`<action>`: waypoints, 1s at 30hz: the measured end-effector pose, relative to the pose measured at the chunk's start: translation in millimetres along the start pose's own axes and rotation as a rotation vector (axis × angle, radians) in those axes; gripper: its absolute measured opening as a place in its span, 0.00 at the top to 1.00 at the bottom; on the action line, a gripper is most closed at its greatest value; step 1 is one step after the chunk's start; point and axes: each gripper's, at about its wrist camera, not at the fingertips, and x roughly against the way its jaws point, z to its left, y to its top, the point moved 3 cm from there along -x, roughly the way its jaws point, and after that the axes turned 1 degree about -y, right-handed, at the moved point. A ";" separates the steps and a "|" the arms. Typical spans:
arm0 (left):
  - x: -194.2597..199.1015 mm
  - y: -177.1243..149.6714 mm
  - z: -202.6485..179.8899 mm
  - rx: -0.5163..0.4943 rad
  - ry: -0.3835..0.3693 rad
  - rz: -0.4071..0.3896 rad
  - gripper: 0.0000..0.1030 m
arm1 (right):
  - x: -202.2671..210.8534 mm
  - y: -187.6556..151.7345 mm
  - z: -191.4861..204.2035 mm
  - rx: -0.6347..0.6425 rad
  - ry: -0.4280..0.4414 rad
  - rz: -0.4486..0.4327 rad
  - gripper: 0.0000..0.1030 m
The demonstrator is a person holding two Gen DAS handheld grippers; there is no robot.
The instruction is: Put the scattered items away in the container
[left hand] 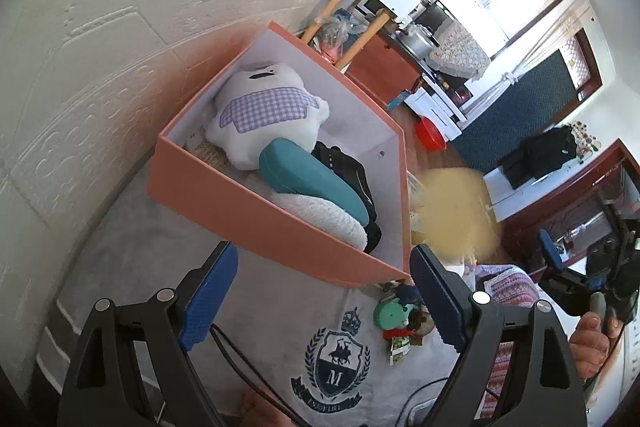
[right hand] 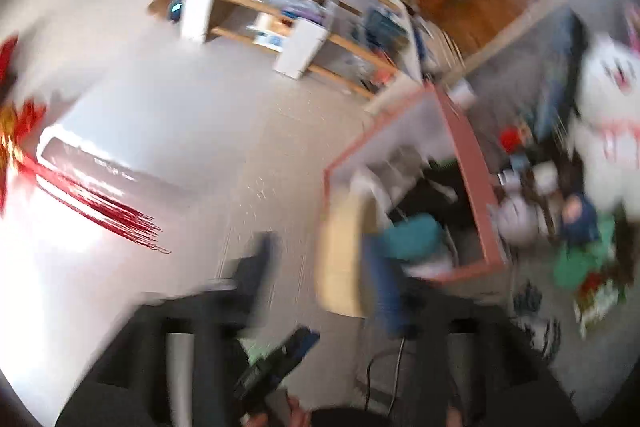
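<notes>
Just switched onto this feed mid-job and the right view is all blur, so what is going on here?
A person with a gripper in each hand is tidying items into an orange box on a grey blanket. The box already holds a white plush, a teal case and some dark items. The left gripper hovers open and empty near the box. The right gripper is lifted off to the side, jaws apart, nothing visibly held. A green toy and small bits lie outside the box.

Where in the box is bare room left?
Box: bare white floor along the far wall, right of the plush and black bag. The left half is crowded: plush, teal case, white pad.
</notes>
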 end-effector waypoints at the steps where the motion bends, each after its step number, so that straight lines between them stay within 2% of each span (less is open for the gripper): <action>1: 0.1 -0.2 0.2 0.002 -0.002 -0.001 0.14 | 12.3 -4.5 -1.4 0.018 -0.009 -0.009 0.16; 4: -1.8 -0.2 -1.5 -0.002 -0.008 0.002 0.14 | 22.2 -15.8 -32.2 0.038 -0.116 0.050 0.16; 8: -6.7 -1.2 -6.2 -0.025 -0.001 0.017 0.14 | 11.6 -54.8 -156.1 -0.065 -0.413 0.237 0.19; 10: -8.8 -1.2 -7.7 -0.031 0.004 0.023 0.14 | 4.2 -70.8 -203.8 -0.132 -0.487 0.284 0.19; 11: -9.4 -1.1 -8.2 -0.032 0.007 0.025 0.14 | -2.7 -73.9 -216.3 -0.122 -0.513 0.303 0.19; 13: -9.8 -1.1 -8.1 -0.032 0.014 0.025 0.14 | -21.1 -76.9 -225.9 -0.036 -0.587 0.335 0.19; 15: -8.8 -0.7 -7.6 -0.031 0.019 0.020 0.14 | -48.6 -80.6 -230.3 0.103 -0.680 0.380 0.19; 16: -8.8 -0.3 -6.7 -0.028 0.020 0.018 0.14 | -61.4 -83.7 -232.4 0.162 -0.720 0.415 0.19; 17: -9.3 -0.1 -5.9 -0.024 0.022 0.018 0.14 | -79.1 -90.7 -237.2 0.250 -0.803 0.476 0.19; 18: -9.8 -0.1 -5.0 -0.019 0.025 0.019 0.14 | -79.1 -90.7 -237.2 0.250 -0.803 0.476 0.19; 19: -10.2 0.1 -4.4 -0.017 0.026 0.021 0.14 | -97.6 -102.7 -242.5 0.371 -0.884 0.540 0.25; 20: -10.6 0.1 -4.2 -0.016 0.026 0.022 0.14 | -103.7 -110.3 -244.9 0.440 -0.915 0.566 0.34; 24: -8.9 -0.8 -5.1 -0.022 0.016 0.019 0.14 | -95.3 -115.2 -239.1 0.483 -0.909 0.535 0.35; 27: -8.8 -0.5 -4.9 -0.017 0.003 0.019 0.14 | -61.3 -113.0 -214.0 0.443 -0.800 0.486 0.36; 30: -9.5 -0.3 -5.4 -0.016 -0.005 0.021 0.14 | -37.1 -103.8 -165.9 0.487 -0.726 0.424 0.36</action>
